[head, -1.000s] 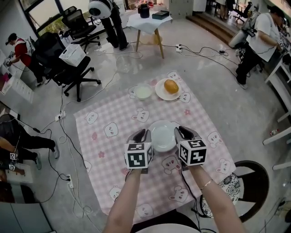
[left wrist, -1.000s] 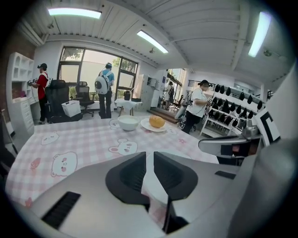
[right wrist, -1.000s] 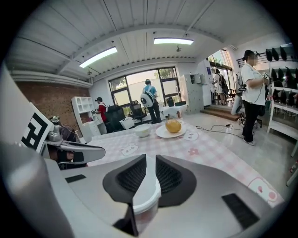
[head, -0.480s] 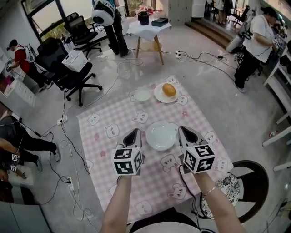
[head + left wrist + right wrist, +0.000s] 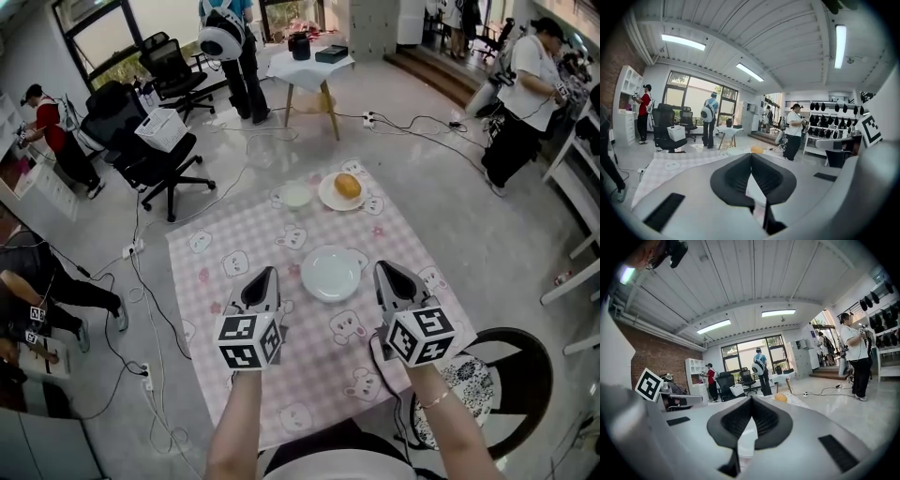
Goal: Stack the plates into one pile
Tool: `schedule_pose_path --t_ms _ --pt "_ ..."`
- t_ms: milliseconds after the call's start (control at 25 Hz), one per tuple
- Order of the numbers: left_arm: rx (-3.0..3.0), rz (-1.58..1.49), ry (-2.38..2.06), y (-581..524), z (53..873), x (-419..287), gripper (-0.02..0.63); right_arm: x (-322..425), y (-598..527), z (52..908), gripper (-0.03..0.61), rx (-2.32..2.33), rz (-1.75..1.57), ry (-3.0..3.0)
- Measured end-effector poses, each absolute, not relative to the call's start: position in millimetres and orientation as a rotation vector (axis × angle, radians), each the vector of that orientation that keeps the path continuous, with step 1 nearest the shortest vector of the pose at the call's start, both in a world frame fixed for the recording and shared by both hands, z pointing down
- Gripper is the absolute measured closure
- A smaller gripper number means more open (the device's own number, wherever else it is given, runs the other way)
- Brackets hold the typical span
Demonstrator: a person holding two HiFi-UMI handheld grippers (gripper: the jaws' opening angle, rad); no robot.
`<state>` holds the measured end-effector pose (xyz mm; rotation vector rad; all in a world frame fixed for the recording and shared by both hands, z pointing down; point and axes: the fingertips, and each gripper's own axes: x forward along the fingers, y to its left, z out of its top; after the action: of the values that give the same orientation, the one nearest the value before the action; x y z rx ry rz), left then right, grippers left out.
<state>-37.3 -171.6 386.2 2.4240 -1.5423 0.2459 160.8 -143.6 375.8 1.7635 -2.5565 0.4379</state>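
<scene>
The empty white plate (image 5: 331,273) lies flat a little above the middle of the head view, on a pink checked cloth (image 5: 225,234) printed with bears. Nothing touches it. Further up the frame, well apart from it, sits a second plate (image 5: 327,198) carrying an orange-yellow bun (image 5: 348,185). Just left of that is a small white dish (image 5: 296,196) (whether it holds anything I cannot tell). The three are not stacked; each rests on its own patch of cloth.

The left gripper (image 5: 265,273) is at the lower left of the empty plate and the right gripper (image 5: 382,269) at its lower right. The plate lies between them and both are clear of its rim. Each gripper's own view shows its dark ribbed pads meeting in a line at the tip. Both pairs of jaws have just been closing and now stand together with nothing between them. Both grippers point nearly level, out across the room rather than down at the cloth.

Around the cloth, cables (image 5: 141,309) trail over the pale floor at the left. A black office chair (image 5: 141,141) stands at the upper left, and a small table (image 5: 305,58) draped in white is at the top centre. A person in a white shirt (image 5: 525,89) stands at the upper right.
</scene>
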Motion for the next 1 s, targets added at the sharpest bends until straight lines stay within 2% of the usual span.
schedule_pose_path --t_ms 1000 --pt "2.453 0.196 -1.609 -115.3 349.1 -41.9 0.592 161.9 -86.7 338.5 0.574 1.741 0.315 -2.597"
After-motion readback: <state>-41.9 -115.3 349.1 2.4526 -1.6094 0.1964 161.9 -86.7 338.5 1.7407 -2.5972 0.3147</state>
